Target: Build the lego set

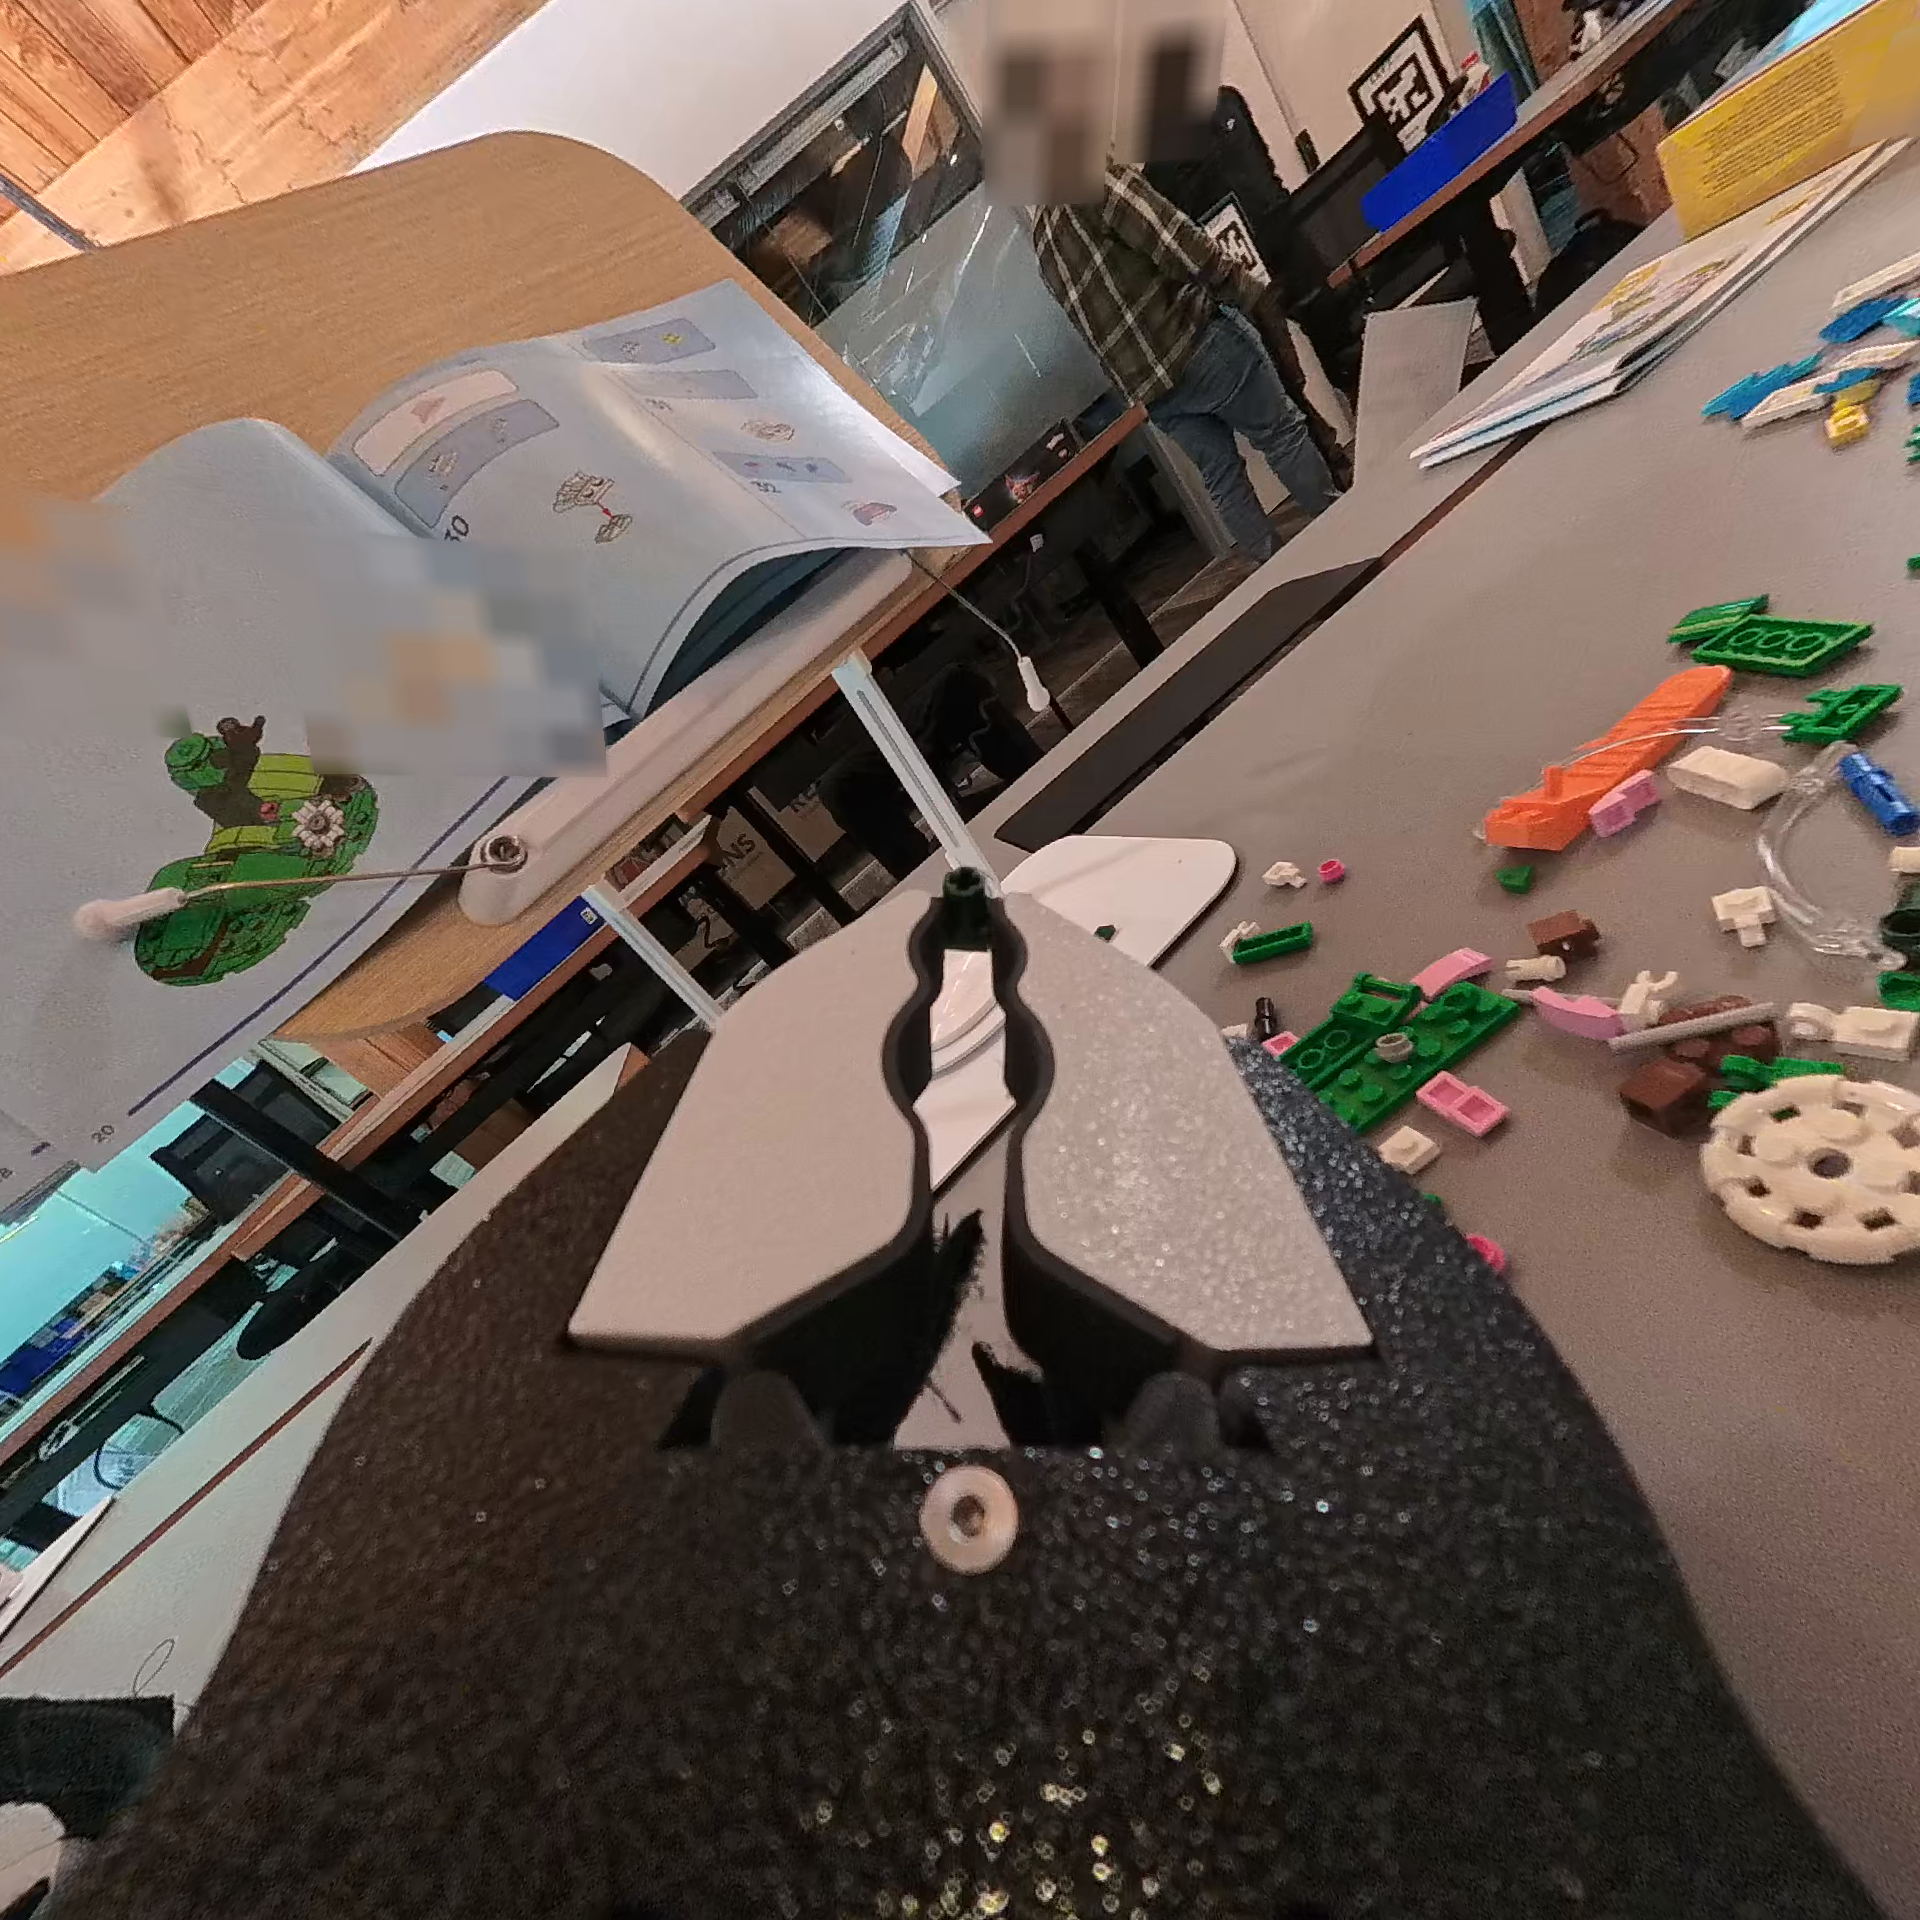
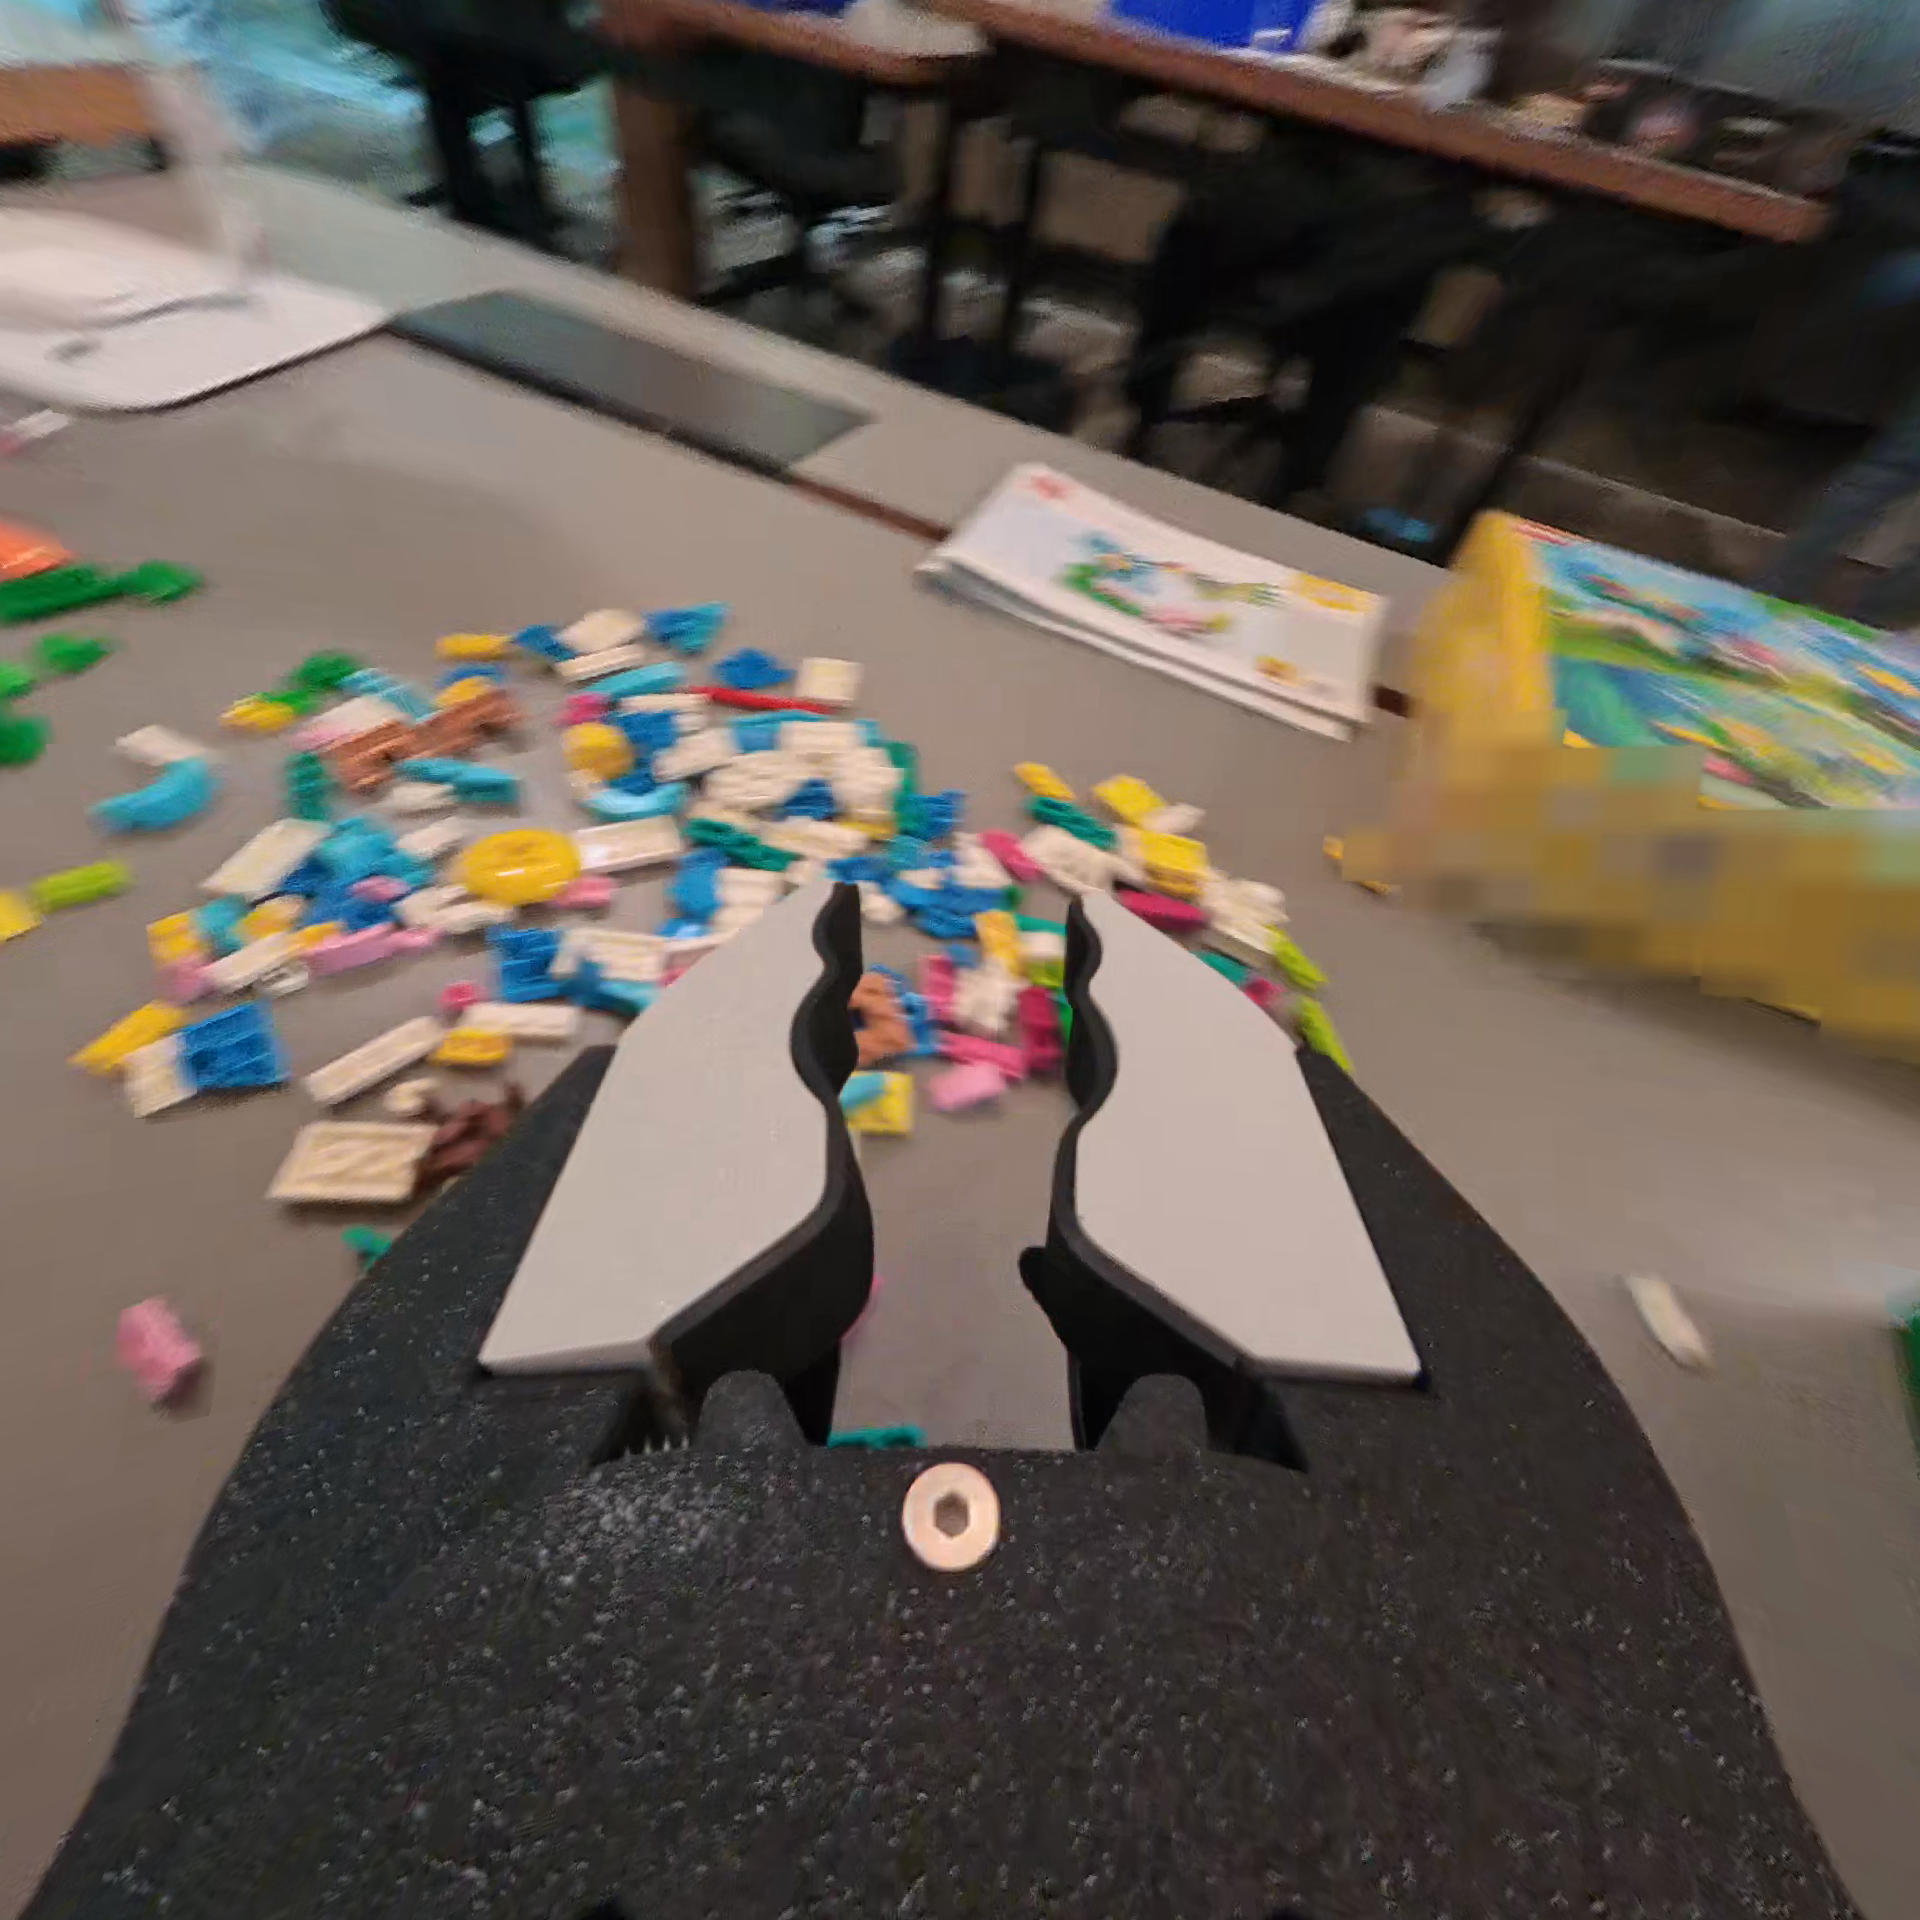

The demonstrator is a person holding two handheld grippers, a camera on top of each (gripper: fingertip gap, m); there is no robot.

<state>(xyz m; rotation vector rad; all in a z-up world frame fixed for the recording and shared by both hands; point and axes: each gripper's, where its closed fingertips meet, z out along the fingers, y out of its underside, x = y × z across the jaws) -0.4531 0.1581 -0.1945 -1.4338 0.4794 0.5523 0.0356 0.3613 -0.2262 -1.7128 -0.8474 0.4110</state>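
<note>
My left gripper point(image 1: 964, 914) is shut on a small dark green round piece point(image 1: 962, 902) pinched at its fingertips, held above the grey table point(image 1: 1299, 675). To its right lie loose green plates point(image 1: 1397, 1039), pink tiles, brown pieces, an orange piece point(image 1: 1605, 764) and a white round plate with holes point(image 1: 1823, 1164). My right gripper point(image 2: 961, 904) is open and empty, tilted above a scattered pile of blue, white, yellow and pink pieces point(image 2: 727, 821). The right wrist view is blurred by motion.
An open instruction booklet point(image 1: 499, 520) rests on a wooden stand with a white base point(image 1: 1122, 883). Closed booklets point(image 2: 1153, 597) and the yellow set box point(image 2: 1662, 748) lie at the right. A person point(image 1: 1195, 332) stands behind the table among other desks. Tip to tip, the grippers are about 55 cm apart.
</note>
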